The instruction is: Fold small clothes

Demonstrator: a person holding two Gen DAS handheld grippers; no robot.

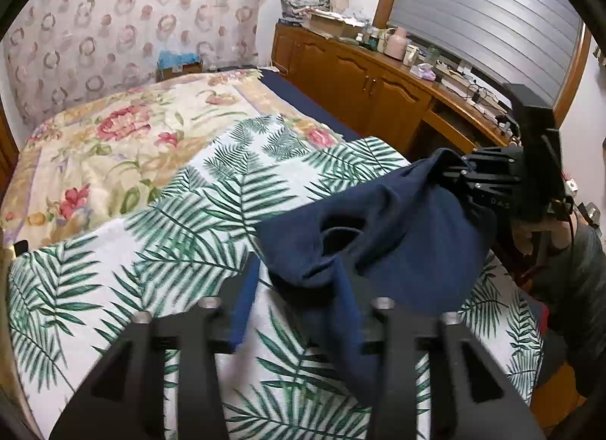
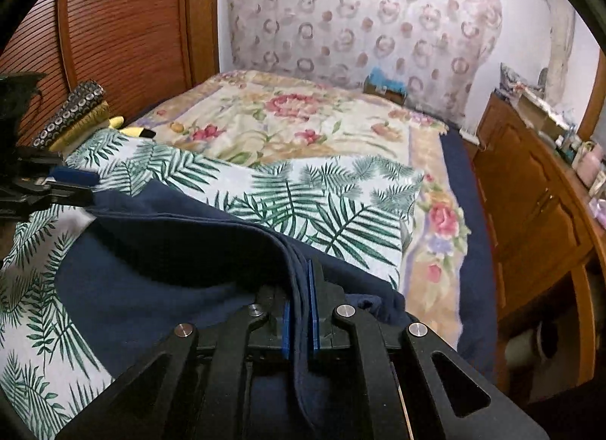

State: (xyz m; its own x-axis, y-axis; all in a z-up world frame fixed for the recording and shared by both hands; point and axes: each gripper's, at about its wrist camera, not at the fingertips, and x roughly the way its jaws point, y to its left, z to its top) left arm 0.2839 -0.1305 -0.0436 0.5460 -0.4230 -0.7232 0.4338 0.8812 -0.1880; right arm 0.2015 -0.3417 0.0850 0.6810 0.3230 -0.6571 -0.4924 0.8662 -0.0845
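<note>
The left black two-finger gripper (image 1: 299, 311) is pointing down with its blue-padded fingers (image 1: 242, 307) standing apart, pressing on nothing. The right black two-finger gripper (image 2: 299, 311) is also pointing down, and its blue pads (image 2: 313, 307) are squeezing dark blue cloth (image 2: 189, 243) tight.

The only letters to read are "DAS", small and pale, on the black body of the right gripper (image 1: 460, 171), just behind its jaws.
</note>
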